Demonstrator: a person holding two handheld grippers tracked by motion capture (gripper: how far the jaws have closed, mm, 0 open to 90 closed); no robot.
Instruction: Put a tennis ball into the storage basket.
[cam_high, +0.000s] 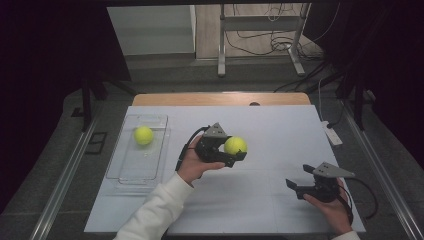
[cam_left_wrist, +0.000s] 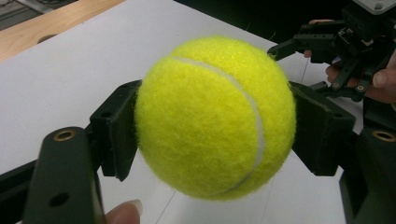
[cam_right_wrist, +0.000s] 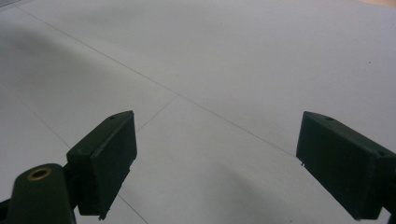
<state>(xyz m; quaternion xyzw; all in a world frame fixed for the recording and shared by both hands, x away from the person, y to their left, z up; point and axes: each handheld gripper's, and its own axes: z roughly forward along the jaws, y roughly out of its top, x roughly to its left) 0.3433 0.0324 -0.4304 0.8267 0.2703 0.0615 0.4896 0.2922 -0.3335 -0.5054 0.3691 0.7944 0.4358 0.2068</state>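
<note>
- While the left tool (cam_high: 231, 156) hangs above the middle of the counter (cam_high: 280, 210), its two black pads press on opposite sides of a yellow tennis ball (cam_left_wrist: 215, 116), so it is closed on the ball and carries it clear of the surface.
- Since the felt looks fuzzy and dry, the pads should bite well; I judge slipping unlikely as long as the squeeze lies across the widest part, as it does in the left gripper view.
- Because such a ball is light and springy, it will probably give a little under pressure and push back, so a moderate squeeze ought to do; nothing about it seems fragile.
- If the pads sat off the middle, the round shape could squirt out sideways, and once freed it would likely bounce and roll across the flat counter.
- Farther out, the right tool (cam_high: 295, 186) rests low near the counter's near right corner, its jaws wide apart with nothing between them.
- Beyond that, a clear plastic tray (cam_high: 122, 172) lies along the counter's left edge, and a second tennis ball (cam_high: 143, 135) sits in its far end, well apart from the held one.
- Should the held ball be meant for that tray, I would let it go low over the floor of the tray so that it does not hop over the shallow rim.
</note>
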